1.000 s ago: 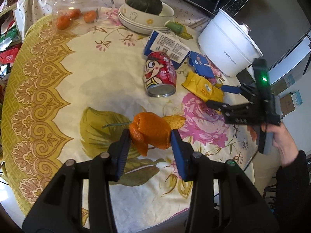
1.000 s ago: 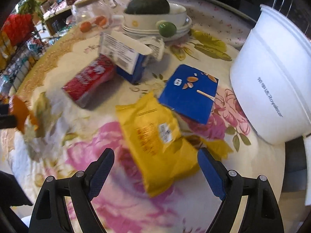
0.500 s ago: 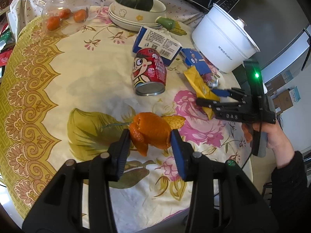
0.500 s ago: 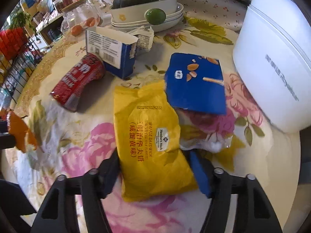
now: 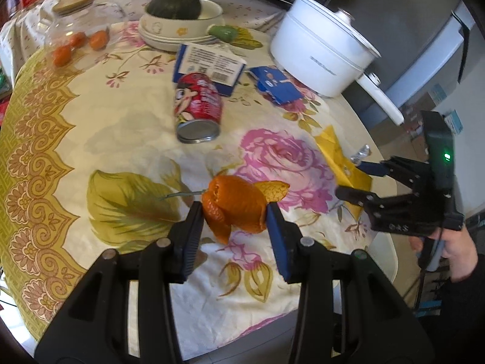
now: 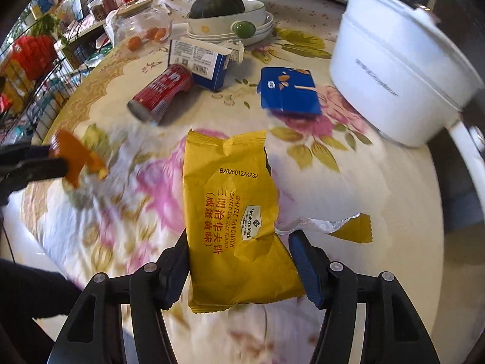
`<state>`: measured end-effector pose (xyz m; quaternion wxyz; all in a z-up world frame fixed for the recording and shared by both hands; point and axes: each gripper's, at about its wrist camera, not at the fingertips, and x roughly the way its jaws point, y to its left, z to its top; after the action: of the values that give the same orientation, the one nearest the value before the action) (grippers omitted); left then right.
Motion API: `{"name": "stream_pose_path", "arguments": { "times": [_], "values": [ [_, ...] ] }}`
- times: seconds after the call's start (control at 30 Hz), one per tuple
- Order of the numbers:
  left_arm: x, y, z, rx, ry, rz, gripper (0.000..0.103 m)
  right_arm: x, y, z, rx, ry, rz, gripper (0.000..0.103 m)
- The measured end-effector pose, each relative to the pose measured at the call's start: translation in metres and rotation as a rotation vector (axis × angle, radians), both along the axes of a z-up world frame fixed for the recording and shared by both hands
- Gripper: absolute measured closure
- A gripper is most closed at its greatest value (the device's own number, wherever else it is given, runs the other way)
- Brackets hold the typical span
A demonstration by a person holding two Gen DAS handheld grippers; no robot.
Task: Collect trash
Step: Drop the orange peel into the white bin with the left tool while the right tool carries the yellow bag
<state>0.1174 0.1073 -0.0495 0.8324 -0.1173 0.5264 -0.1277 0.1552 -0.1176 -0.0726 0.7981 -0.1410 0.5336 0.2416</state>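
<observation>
In the left wrist view the left gripper (image 5: 233,217) pinches a curled orange peel (image 5: 235,207) between its jaws at lower centre, above the floral tabletop (image 5: 75,121), one loose flap pointing right. Up and centre, a red drink can (image 5: 198,106) lies on its side, open end toward the camera. In the right wrist view the right gripper (image 6: 239,261), whose jaws have just closed, grips a yellow waffle sandwich wrapper (image 6: 233,212) at its lower part, long axis running up the frame, torn foil end trailing right.
</observation>
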Motion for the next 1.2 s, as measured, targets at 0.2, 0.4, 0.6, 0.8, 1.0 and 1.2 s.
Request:
{"name": "stream_pose_path", "arguments": {
  "times": [0.2,0.4,0.6,0.8,1.0,1.2],
  "values": [
    [-0.01,-0.022,0.005,0.017,-0.018,-0.062,0.059,-0.034,-0.019,0.02,-0.017,-0.028,-0.026,0.039],
    [-0.024,-0.041,0.01,0.032,-0.042,-0.115,0.059,-0.062,-0.035,0.032,-0.007,-0.045,-0.055,0.039],
    [-0.038,-0.064,0.013,0.048,-0.064,-0.157,0.059,-0.089,-0.054,0.037,0.006,-0.051,-0.098,0.039],
    [-0.051,-0.094,0.01,0.068,-0.071,-0.217,0.059,-0.111,-0.078,0.033,0.025,-0.041,-0.144,0.039],
    [-0.062,-0.123,0.009,0.08,-0.081,-0.288,0.059,-0.124,-0.11,0.024,0.019,-0.007,-0.219,0.039],
    [-0.074,-0.159,0.007,0.077,-0.097,-0.376,0.059,-0.141,-0.141,0.016,0.018,0.018,-0.285,0.039]
  ]
}}
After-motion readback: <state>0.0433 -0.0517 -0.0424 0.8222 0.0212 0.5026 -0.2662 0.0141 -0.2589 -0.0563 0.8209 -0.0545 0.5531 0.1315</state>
